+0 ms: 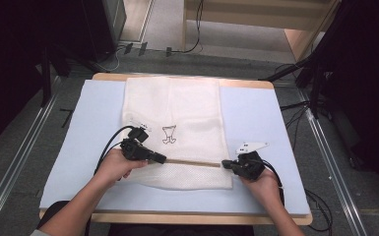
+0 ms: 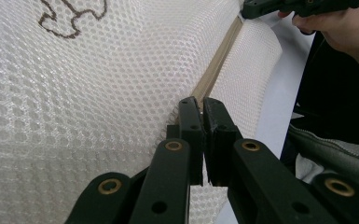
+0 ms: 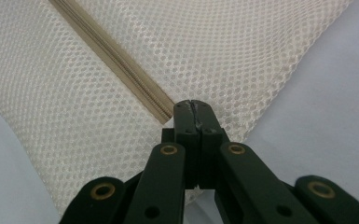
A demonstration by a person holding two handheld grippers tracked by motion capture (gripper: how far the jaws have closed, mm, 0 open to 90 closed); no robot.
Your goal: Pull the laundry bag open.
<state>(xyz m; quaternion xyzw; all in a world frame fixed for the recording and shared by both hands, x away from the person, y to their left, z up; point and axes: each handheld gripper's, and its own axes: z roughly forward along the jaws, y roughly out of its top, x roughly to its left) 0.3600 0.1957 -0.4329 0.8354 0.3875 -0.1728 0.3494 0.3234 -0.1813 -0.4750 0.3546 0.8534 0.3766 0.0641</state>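
Two hand-held grippers pinch a white mesh bag [image 1: 174,132] at its tan zipper [image 1: 192,162]: left hand-held gripper [image 1: 161,158] and right hand-held gripper [image 1: 225,165], jaws clamped on opposite ends.

A white mesh bag [image 1: 177,132] was seen spread on a pale blue mat [image 1: 256,123], its fabric patterned throughout with small honeycomb holes. A small dark brown outline emblem [image 1: 169,134] was printed near its middle (the motif could not be made out clearly). A beige zipper [image 3: 116,60] was run across the mesh as a finely ribbed stripe. Both the left gripper [image 2: 200,107] and the right gripper [image 3: 193,108] were finished in black, with brass-coloured rivets set into their arms. The table edge [image 1: 187,217] was shown in light wood.
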